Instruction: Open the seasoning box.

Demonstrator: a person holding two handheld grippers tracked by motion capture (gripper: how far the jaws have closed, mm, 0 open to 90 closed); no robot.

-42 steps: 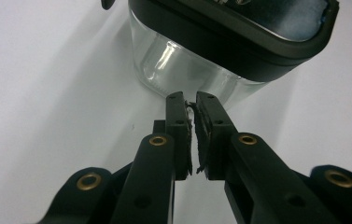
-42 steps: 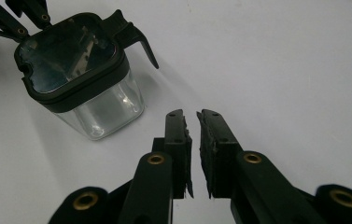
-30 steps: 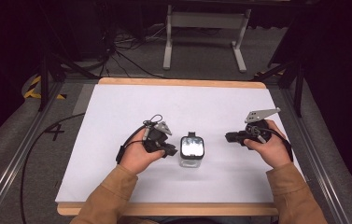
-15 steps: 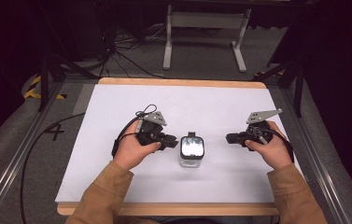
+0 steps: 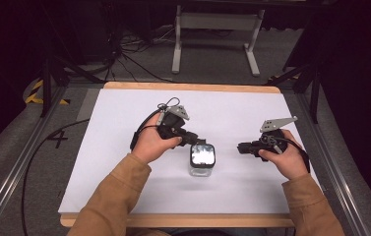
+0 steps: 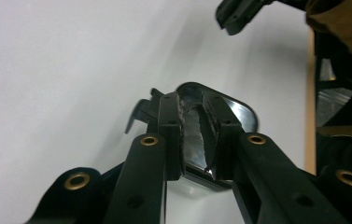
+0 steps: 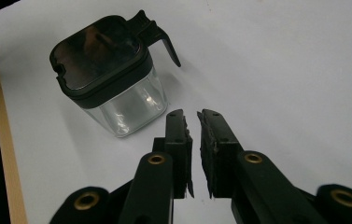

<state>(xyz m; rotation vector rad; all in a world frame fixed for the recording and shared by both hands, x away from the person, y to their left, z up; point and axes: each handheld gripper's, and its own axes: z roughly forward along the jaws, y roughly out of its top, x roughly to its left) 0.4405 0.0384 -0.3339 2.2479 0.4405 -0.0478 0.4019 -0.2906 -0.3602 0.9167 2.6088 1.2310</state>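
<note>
- High view: small square clear-glass jar with glossy black lid [image 5: 202, 158] stands mid-table [image 5: 124, 123], lid on. Left tool [image 5: 196, 141] hangs over its rim; right tool [image 5: 242, 147] waits apart.
- Left gripper view: jaws narrow, just been closing, nothing pinched; lid [image 6: 239, 112] beneath, not yet lifted.
- Right gripper view: jaws narrow, lately easing apart, empty; jar [image 7: 113, 74] looks empty.

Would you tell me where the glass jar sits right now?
High view: the glass jar stands mid-table, between the left gripper and right gripper.
</note>
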